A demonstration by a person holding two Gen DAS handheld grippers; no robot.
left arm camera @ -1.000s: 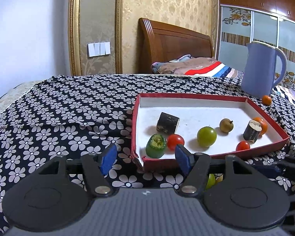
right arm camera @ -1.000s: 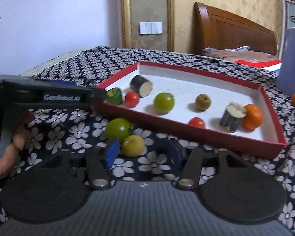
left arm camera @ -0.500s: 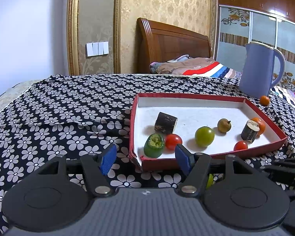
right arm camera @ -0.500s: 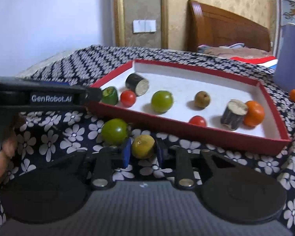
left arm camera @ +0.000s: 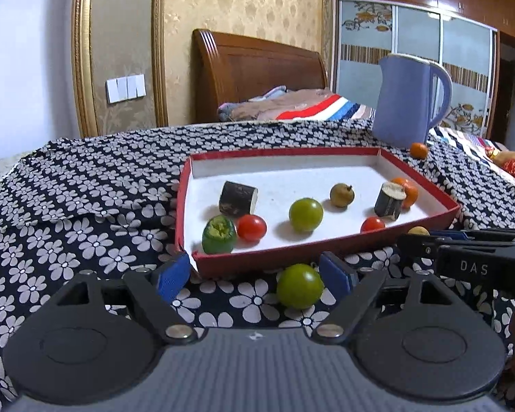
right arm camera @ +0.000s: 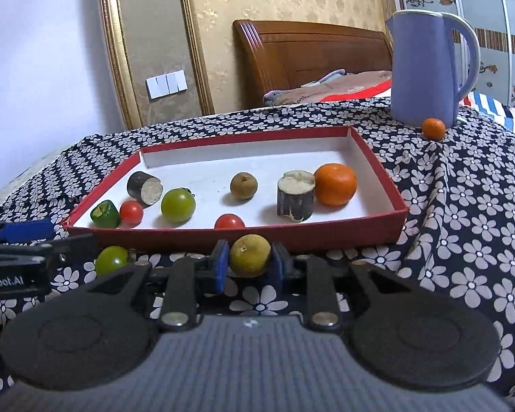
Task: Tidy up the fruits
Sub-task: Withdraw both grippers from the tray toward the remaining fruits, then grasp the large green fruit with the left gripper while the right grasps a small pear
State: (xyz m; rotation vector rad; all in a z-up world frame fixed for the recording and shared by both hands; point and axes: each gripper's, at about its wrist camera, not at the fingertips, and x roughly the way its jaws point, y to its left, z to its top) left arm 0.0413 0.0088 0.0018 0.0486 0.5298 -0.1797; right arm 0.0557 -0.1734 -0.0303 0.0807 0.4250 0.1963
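Right claw (right arm camera: 250, 267) is pinching a yellowish fruit (right arm camera: 250, 255) just in front of the red tray (right arm camera: 381, 168). Left claw (left arm camera: 255, 274) is opening around a green tomato (left arm camera: 300, 286), also before the tray. Blue jug (right arm camera: 425, 68) sits behind.

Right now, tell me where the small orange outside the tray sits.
In the right wrist view, the small orange sits on the flowered cloth at far right, against the foot of the blue jug, beyond the red tray.
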